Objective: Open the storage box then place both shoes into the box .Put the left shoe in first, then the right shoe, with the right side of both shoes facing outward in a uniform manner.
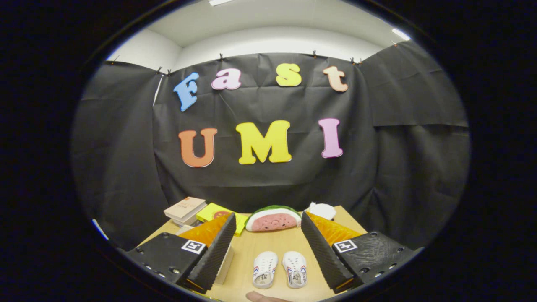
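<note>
fingers: spread wide, holding nothing; gripper (268,262) raised over the near part of the tabletop (268,245)
shoes: pair of small white shoes, left-hand shoe (265,269) and right-hand shoe (295,269), side by side and just apart, in the gap between the fingers and low down near their tips
shoe axis: long axes run along the line of sight, roughly parallel to the fingers; which end is toe, cannot tell for sure
left vs right shoe: cannot tell from here which is which
storage box: pale box edge (225,264) just beside the left finger, mostly hidden behind it; could be the box, not certain; lid state unreadable
key relation: shoes sit dead centre between the fingers, the box candidate is off to the left, so opening it means swinging left first, not dropping straight down
beyond the fingers: watermelon slice (273,218), stack of books (185,209), yellow flat item (219,214), white lump (322,210), all well apart from the shoes
near edge: fingertip of a person (262,297) just below the shoes
step judged: start; box not yet opened, both shoes out on the tabletop
risk: dropping onto the shoes before the box is open breaks the order
</note>
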Tool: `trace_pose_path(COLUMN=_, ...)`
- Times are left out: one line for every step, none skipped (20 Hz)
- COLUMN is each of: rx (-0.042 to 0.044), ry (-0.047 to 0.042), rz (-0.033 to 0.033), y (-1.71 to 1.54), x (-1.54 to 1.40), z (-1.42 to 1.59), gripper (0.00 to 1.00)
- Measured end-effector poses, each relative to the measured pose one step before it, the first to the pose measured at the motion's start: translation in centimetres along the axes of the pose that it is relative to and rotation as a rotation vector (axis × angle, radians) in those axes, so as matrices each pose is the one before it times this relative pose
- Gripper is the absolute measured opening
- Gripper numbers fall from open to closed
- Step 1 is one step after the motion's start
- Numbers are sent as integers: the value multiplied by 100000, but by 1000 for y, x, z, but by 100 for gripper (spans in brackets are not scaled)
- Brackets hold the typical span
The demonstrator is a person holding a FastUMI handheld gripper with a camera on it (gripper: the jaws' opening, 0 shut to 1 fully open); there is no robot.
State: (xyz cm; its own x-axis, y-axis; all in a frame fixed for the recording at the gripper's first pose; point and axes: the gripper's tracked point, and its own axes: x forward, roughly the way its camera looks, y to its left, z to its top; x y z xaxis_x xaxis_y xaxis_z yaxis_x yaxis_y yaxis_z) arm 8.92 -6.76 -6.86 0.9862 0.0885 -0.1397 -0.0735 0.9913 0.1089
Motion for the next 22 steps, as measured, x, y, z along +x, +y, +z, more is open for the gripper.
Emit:
trace_pose_path(rx=1796, ry=3767, rz=3872, y=-47, x=1459, z=-1049, gripper=95)
trace_pose_path(rx=1783, ry=3876, rz=3001, y=-147, x=1229, z=-955, gripper=96)
trace_pose_path(rx=2532, ry=5199, rz=3701, y=-232, x=1621, z=-1293, gripper=96)
trace_pose_path(rx=1890, ry=4383, rz=2876, y=-84, x=1323, z=-941, gripper=96)
trace_pose_path(rx=1586, ry=5434, rz=3831, y=-28, x=1611, z=-1069, gripper=96)
trace_pose_path(rx=1120, ry=4136, rz=3921, y=153, x=1307, z=-767, gripper=96)
trace_pose_path(rx=1881, ry=5222, rz=4498, y=94, x=1656, z=-921, gripper=95)
trace_pose_path(rx=1860, ry=4531, rz=4712, y=34, x=1522, z=-815, gripper=95)
trace_pose_path(rx=1815, ry=4849, rz=5009, y=221, x=1307, z=-772, gripper=95)
trace_pose_path(rx=2875, ry=6138, rz=5968, y=83, x=1823, z=-960, gripper=95)
trace_pose_path(rx=3311, ry=5785, rz=5918, y=-21, x=1472, z=-936, gripper=95)
trace_pose_path(rx=4043, ry=5131, rz=5735, y=-46, x=1715, z=-723, gripper=95)
trace_pose_path(rx=3972, ry=4975, rz=6256, y=-69, x=1487, z=-685, gripper=95)
trace_pose_path(rx=4203, ry=4683, rz=4957, y=-295, x=1670, z=-497, gripper=95)
trace_pose_path(rx=4329, ry=3626, rz=4992, y=-334, x=1355, z=-357, gripper=95)
trace_pose_path(rx=3294, ry=4013, rz=6111, y=-170, x=1276, z=-214, gripper=95)
trace_pose_path(rx=3142, ry=3477, rz=6421, y=-110, x=1168, z=-210, gripper=95)
trace_pose_path(rx=3359, ry=4485, rz=5558, y=-292, x=1004, z=-287, gripper=95)
trace_pose_path(rx=3643, ry=3890, rz=4664, y=-684, x=862, z=-118, gripper=95)
trace_pose_path(rx=3126, ry=2565, rz=4353, y=-460, x=856, z=108, gripper=95)
trace_pose_path(rx=3565, ry=1625, rz=4612, y=-165, x=763, z=295, gripper=95)
trace_pose_path(rx=2739, ry=1416, rz=3224, y=-110, x=594, z=209, gripper=95)
